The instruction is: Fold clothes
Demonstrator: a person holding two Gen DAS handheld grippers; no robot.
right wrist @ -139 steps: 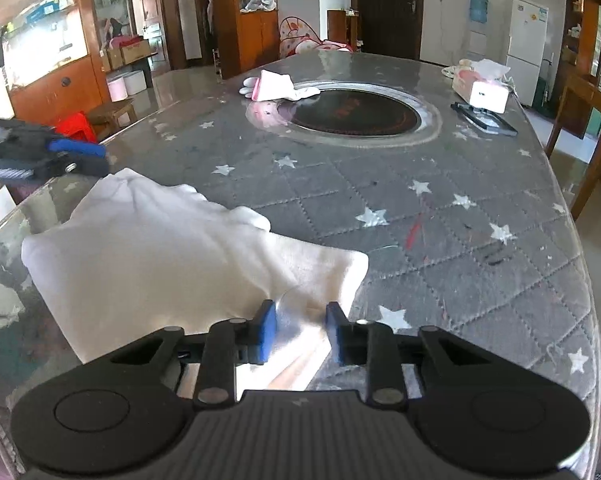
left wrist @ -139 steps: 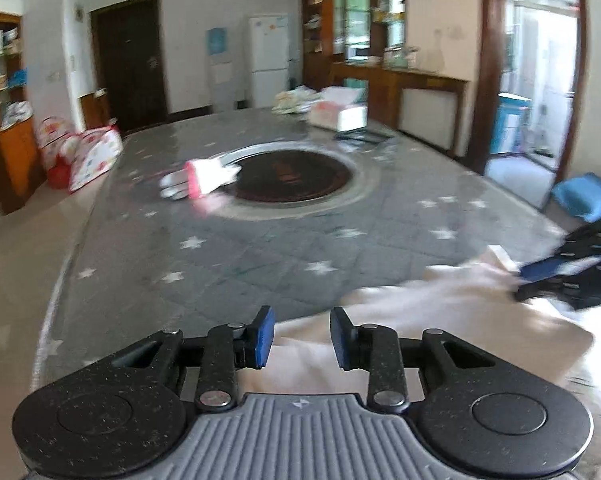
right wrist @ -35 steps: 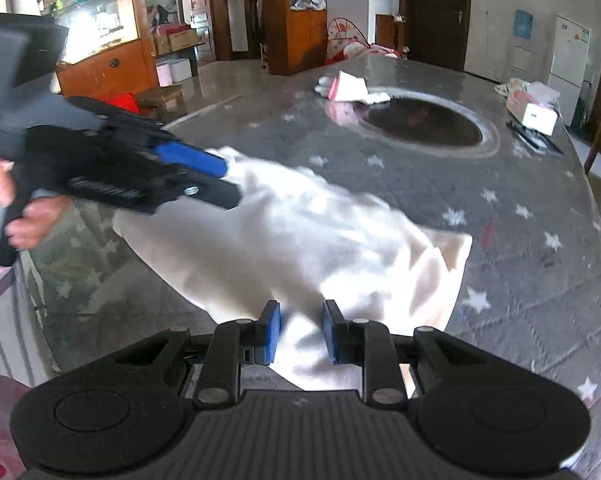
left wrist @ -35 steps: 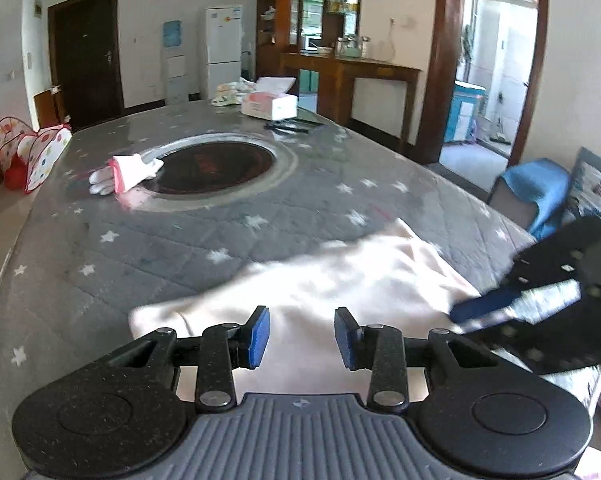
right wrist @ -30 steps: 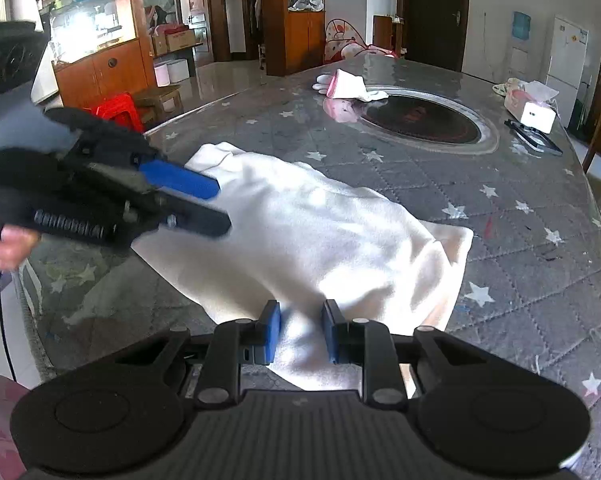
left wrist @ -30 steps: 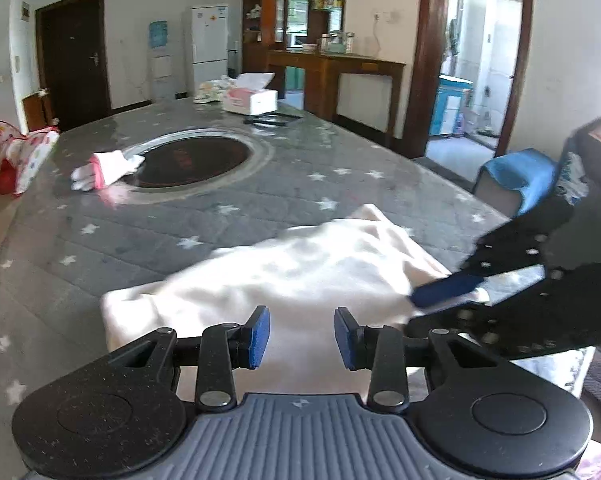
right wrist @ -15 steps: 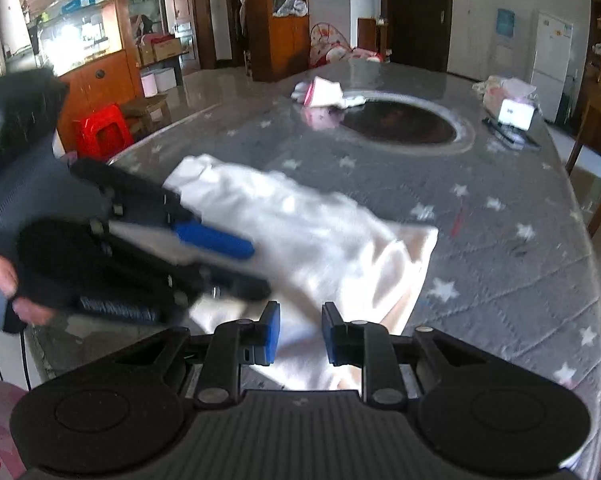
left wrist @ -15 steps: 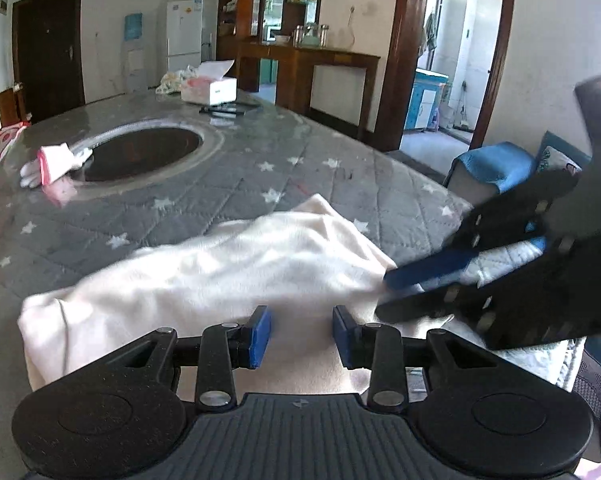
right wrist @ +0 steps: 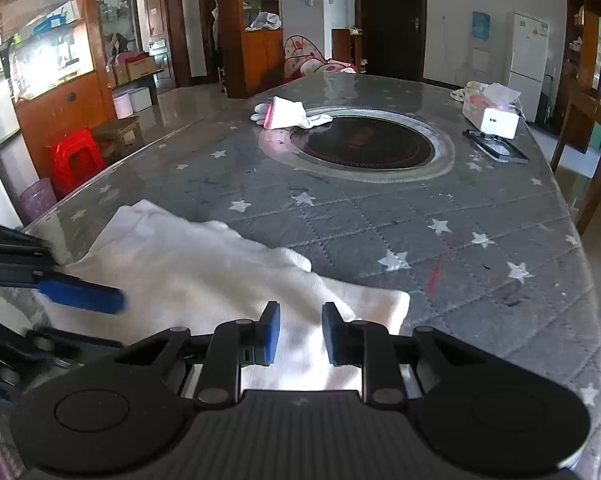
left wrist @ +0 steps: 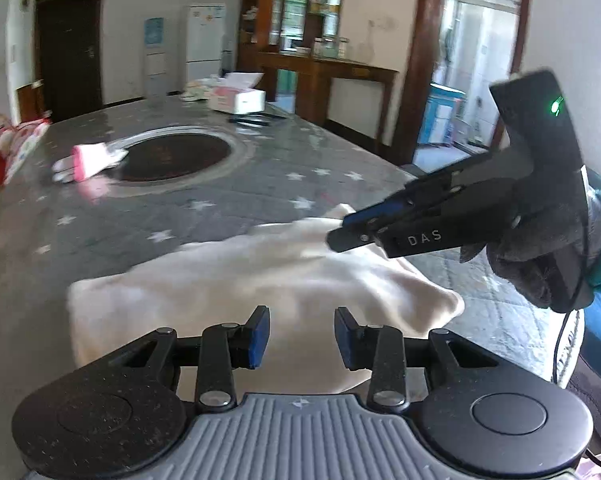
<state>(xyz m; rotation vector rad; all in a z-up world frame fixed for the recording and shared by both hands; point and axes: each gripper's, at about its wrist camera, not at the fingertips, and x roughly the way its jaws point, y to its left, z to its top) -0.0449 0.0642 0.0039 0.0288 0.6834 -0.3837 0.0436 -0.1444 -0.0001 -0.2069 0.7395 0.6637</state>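
Grey star-print counter point(right wrist: 480, 216) w/ round dark inset point(right wrist: 366, 144) mid-top. On it: cream garment point(right wrist: 204, 276) bunched at near edge, white/pink gloves point(right wrist: 288, 116) by inset rim, tissue box point(right wrist: 490, 114) and flat black item point(right wrist: 496, 146) at far end.

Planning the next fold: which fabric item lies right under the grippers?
The cream garment at the near table edge; the white-and-pink gloves lie far off beside the dark round inset.

Both grippers, left point(left wrist: 299, 338) and right point(right wrist: 297, 333), jaws parted.
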